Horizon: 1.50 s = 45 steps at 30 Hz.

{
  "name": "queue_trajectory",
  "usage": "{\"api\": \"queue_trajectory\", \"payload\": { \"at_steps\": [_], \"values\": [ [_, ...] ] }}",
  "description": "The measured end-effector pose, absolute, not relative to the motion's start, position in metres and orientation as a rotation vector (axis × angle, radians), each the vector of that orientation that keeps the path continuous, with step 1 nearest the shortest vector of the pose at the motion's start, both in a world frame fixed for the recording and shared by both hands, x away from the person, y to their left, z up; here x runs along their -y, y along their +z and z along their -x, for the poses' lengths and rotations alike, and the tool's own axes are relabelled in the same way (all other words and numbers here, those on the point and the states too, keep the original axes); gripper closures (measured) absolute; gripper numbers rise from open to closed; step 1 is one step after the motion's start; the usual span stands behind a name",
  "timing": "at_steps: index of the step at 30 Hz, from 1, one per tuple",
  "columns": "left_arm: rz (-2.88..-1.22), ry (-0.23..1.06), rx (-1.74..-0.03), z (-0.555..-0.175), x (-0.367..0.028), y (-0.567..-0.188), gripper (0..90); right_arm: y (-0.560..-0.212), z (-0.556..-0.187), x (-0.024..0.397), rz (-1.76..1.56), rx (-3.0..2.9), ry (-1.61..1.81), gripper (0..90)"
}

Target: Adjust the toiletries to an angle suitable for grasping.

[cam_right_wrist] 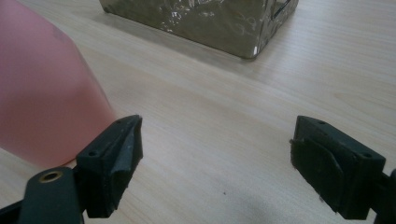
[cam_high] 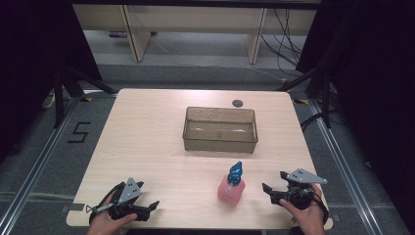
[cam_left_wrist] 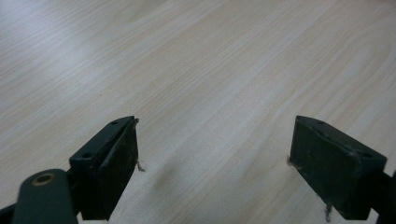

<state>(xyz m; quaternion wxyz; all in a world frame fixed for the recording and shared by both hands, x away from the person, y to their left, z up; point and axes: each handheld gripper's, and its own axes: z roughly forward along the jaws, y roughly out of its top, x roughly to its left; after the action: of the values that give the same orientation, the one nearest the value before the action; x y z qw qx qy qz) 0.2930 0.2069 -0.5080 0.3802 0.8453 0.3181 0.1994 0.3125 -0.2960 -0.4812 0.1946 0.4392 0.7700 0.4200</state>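
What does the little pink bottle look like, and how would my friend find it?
Start at the wooden table and find the see-through box in its middle. Come toward the near edge from there: the pink bottle stands upright, just left of the right hand-held gripper. It is the one colourful thing there, pink with a blue top.

Matt pale wood table (cam_high: 147, 142); glossy clear plastic bin (cam_high: 220, 142).

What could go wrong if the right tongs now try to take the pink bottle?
1. The pink bottle is tall with a blue pump top; a push from the open right tongs might tip it.
2. It stands near the table front edge, so it could fall off.
3. Its smooth body may slip.
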Motion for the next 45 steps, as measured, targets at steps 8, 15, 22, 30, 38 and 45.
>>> {"api": "queue_trajectory", "payload": {
  "at_steps": [8,15,22,30,38,45],
  "values": [
    [-2.142,0.506,-0.824,-0.293,-0.207,-0.508,15.0,-0.479,-0.312,0.296,-1.216,-2.146,1.176,17.6],
    [-2.141,0.506,-0.824,-0.293,-0.207,-0.508,15.0,-0.479,-0.311,0.293,-1.219,-2.157,1.189,17.8],
    [-2.139,0.507,-0.826,-0.293,-0.207,-0.508,15.0,-0.476,-0.310,0.292,-1.174,-2.161,1.188,18.1],
    [-2.140,0.508,-0.825,-0.293,-0.207,-0.508,15.0,-0.474,-0.308,0.286,-1.150,-2.167,1.231,19.7],
    [-2.141,0.508,-0.825,-0.293,-0.207,-0.508,15.0,-0.471,-0.305,0.281,-1.110,-2.174,1.240,20.0],
    [-2.139,0.509,-0.827,-0.293,-0.207,-0.508,15.0,-0.469,-0.303,0.276,-1.094,-2.168,1.279,20.2]
  ]
}}
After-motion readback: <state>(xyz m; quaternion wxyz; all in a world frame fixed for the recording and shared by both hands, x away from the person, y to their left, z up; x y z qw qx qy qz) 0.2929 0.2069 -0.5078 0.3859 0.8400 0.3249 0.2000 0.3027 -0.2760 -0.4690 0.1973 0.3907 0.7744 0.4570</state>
